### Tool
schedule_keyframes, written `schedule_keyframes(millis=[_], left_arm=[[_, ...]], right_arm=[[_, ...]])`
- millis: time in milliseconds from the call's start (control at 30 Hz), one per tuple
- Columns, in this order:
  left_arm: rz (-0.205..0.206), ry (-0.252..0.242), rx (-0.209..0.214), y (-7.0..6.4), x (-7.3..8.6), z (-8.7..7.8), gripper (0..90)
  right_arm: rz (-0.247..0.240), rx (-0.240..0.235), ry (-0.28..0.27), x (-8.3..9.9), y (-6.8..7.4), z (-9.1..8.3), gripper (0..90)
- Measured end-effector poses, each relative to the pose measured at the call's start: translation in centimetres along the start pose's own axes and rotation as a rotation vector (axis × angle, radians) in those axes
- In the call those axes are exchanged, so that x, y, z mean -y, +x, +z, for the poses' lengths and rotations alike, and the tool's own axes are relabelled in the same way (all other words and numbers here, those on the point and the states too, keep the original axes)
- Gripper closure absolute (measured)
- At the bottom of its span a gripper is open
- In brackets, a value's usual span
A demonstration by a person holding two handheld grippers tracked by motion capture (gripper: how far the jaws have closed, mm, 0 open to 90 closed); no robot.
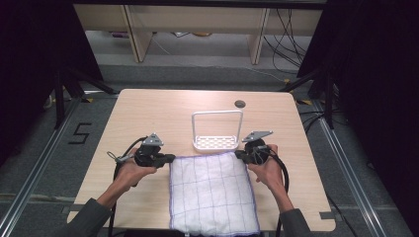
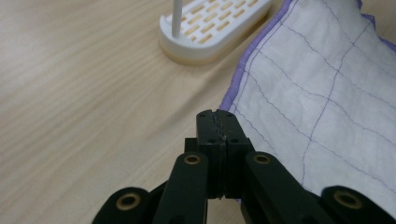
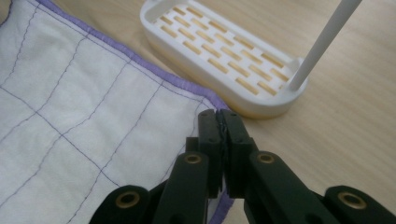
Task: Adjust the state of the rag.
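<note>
Cloth [image 1: 212,192] lies flat at the table's [image 1: 148,113] near edge. Left gripper [image 1: 168,158] and right gripper [image 1: 240,155], jaws clenched, sit at its far corners; lifting likely remains.

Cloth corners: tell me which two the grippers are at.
The two far corners of the cloth, beside the white rack: left gripper at one, right gripper at the other. The near corners lie ungripped at the table edge.

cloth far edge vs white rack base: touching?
Apart. The right gripper view shows a strip of bare table between the cloth and the white rack base; the left gripper view shows the same gap.
</note>
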State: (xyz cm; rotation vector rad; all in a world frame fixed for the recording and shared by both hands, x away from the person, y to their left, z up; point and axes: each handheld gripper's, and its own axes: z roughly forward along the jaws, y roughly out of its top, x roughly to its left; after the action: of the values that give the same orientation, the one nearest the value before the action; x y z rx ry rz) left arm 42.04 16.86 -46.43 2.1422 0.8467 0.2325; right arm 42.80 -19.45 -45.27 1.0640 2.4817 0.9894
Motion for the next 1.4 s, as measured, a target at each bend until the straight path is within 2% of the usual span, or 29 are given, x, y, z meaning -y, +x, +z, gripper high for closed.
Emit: schedule_keyframes(millis=[133, 167, 200, 233, 267, 300, 367, 400, 433, 500, 533, 567, 600, 633, 667, 733, 767, 800, 833, 867, 967, 1033, 1067, 1100, 1167, 1267, 1300, 1367, 1400], left_arm=[[0.003, -0.036, -0.012, 0.3, -1.3, -0.6, 88.9], [-0.023, -0.066, -0.016, 0.2, -1.5, -0.5, 88.9], [0.004, -0.057, -0.020, 0.4, -2.0, -0.8, 88.9], [0.003, -0.060, -0.021, 0.5, -2.2, -0.8, 88.9], [-0.015, -0.088, -0.027, 0.4, -2.6, -0.8, 88.9], [0.001, -0.082, -0.033, 0.6, -2.9, -1.0, 88.9], [0.004, -0.098, -0.041, 0.6, -3.4, -1.2, 88.9], [-0.004, -0.115, -0.035, 0.5, -3.6, -1.1, 88.9], [0.011, -0.105, -0.041, 0.5, -3.8, -1.3, 88.9], [0.001, -0.137, -0.035, 0.2, -3.9, -1.5, 88.9], [0.018, -0.140, -0.028, 0.0, -3.9, -1.8, 88.9], [0.002, -0.128, -0.025, -0.6, -3.6, -2.4, 88.9], [0.002, -0.128, -0.025, -0.6, -3.6, -2.4, 88.9], [0.058, -0.137, -0.007, -1.2, -3.3, -2.9, 88.9], [0.058, -0.137, -0.007, -1.2, -3.3, -2.9, 88.9], [0.079, -0.134, 0.008, -2.0, -2.6, -3.3, 88.9], [0.073, -0.139, 0.020, -2.5, -2.3, -3.5, 88.9], [0.077, -0.140, 0.038, -3.2, -1.5, -3.9, 88.9], [0.077, -0.140, 0.038, -3.2, -1.5, -3.9, 88.8], [0.085, -0.140, 0.060, -4.0, -0.8, -4.2, 88.8], [0.101, -0.134, 0.075, -4.8, 0.0, -4.5, 88.8], [0.117, -0.130, 0.087, -5.7, 1.0, -5.2, 88.8], [0.117, -0.130, 0.087, -5.7, 1.0, -5.2, 88.8], [0.125, -0.127, 0.109, -6.3, 1.7, -5.4, 88.8], [0.128, -0.121, 0.115, -6.6, 2.1, -5.5, 88.8], [0.120, -0.113, 0.143, -7.3, 3.2, -5.5, 88.8], [0.117, -0.113, 0.149, -7.4, 3.5, -5.5, 88.7], [0.113, -0.091, 0.186, -7.9, 4.6, -5.3, 88.8], [0.113, -0.091, 0.186, -7.9, 4.6, -5.3, 88.7]], right_arm=[[0.022, 0.018, -0.027, -0.6, 0.0, -1.0, 88.6], [0.004, 0.017, -0.031, -0.8, -0.2, -1.2, 88.7], [0.011, 0.022, -0.032, -1.0, -0.3, -1.5, 88.6], [0.019, 0.039, -0.051, -1.2, -0.3, -1.8, 88.7], [0.021, 0.031, -0.053, -1.5, -0.6, -2.3, 88.7], [0.021, 0.031, -0.053, -1.5, -0.6, -2.3, 88.7], [0.019, 0.043, -0.062, -1.7, -0.7, -2.6, 88.7], [0.012, 0.038, -0.069, -1.9, -0.7, -3.0, 88.7], [0.012, 0.038, -0.069, -1.9, -0.7, -3.0, 88.7], [-0.001, 0.041, -0.089, -1.9, -0.6, -3.2, 88.7], [-0.016, 0.036, -0.095, -1.9, -0.6, -3.4, 88.7], [-0.018, 0.037, -0.099, -1.8, -0.3, -3.9, 88.7], [-0.018, 0.037, -0.099, -1.8, -0.3, -3.9, 88.7], [-0.027, 0.045, -0.117, -1.4, 0.0, -4.3, 88.6], [-0.027, 0.045, -0.117, -1.4, 0.0, -4.3, 88.6], [-0.029, 0.045, -0.125, -0.7, 0.6, -5.1, 88.6], [-0.029, 0.045, -0.125, -0.7, 0.6, -5.1, 88.6], [-0.045, 0.044, -0.125, -0.1, 1.2, -5.6, 88.6], [-0.045, 0.044, -0.125, -0.1, 1.2, -5.6, 88.6], [-0.073, 0.043, -0.127, 0.3, 1.7, -6.0, 88.6], [-0.073, 0.042, -0.128, 1.0, 2.5, -6.5, 88.6], [-0.100, 0.045, -0.114, 2.0, 3.4, -6.9, 88.6], [-0.100, 0.045, -0.114, 2.0, 3.4, -6.9, 88.6], [-0.108, 0.051, -0.116, 2.7, 3.7, -7.3, 88.6], [-0.099, 0.048, -0.113, 2.9, 4.0, -7.4, 88.7], [-0.121, 0.039, -0.105, 4.0, 4.8, -7.7, 88.6], [-0.129, 0.051, -0.110, 4.8, 5.3, -8.0, 88.6], [-0.123, 0.043, -0.104, 5.5, 5.8, -8.1, 88.6], [-0.123, 0.043, -0.104, 5.5, 5.8, -8.1, 88.6]])
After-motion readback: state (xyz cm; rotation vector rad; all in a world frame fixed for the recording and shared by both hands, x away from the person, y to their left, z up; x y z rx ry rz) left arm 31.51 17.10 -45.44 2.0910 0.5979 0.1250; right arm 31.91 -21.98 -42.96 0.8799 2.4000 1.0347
